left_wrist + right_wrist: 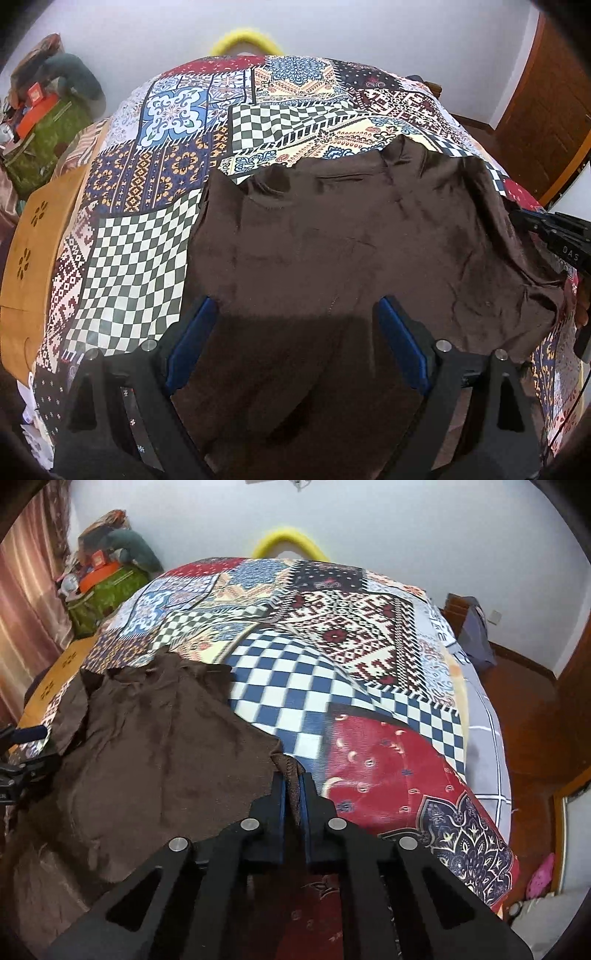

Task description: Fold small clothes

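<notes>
1. The brown garment (pixel 351 236) lies rumpled on the patchwork bedspread (pixel 155 236), toward its near edge.
2. My right gripper (pixel 291 775) is clamped on the garment's right corner.
3. My left gripper (pixel 295 314) hangs wide over the near hem, gripping nothing.
4. It looks soft, light, floppy (likely slides easily); take corners, not middles.

A bed (pixel 122 236) carries everything, covered by a patchwork spread (pixel 369 701) of checks and ornate panels; a rumpled brown garment (pixel 351 229) lies directly on its near part.
</notes>
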Demonstrator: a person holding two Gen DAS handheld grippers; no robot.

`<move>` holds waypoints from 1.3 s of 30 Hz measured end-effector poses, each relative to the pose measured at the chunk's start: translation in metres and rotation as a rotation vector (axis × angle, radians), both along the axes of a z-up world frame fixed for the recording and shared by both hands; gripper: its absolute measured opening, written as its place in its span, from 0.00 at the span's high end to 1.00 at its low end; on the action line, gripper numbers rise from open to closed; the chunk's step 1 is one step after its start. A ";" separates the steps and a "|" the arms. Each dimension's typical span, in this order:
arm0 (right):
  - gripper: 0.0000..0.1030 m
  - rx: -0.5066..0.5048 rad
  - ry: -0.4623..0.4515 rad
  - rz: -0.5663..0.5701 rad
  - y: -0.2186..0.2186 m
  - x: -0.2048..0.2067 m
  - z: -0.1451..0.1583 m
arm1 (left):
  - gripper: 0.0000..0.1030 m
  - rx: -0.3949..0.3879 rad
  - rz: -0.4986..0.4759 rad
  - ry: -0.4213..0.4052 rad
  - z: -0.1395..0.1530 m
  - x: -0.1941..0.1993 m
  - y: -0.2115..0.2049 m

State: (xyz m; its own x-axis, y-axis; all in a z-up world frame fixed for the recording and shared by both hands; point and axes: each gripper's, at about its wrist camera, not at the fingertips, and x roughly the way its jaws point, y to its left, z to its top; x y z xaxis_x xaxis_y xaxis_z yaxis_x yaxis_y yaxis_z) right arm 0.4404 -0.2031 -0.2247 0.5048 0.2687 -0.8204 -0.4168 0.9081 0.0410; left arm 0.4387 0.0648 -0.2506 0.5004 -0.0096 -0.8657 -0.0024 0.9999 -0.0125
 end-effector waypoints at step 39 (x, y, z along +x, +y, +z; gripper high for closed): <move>0.65 0.142 0.065 0.134 0.056 -0.049 0.048 | 0.13 0.021 0.021 -0.089 0.045 -0.051 0.010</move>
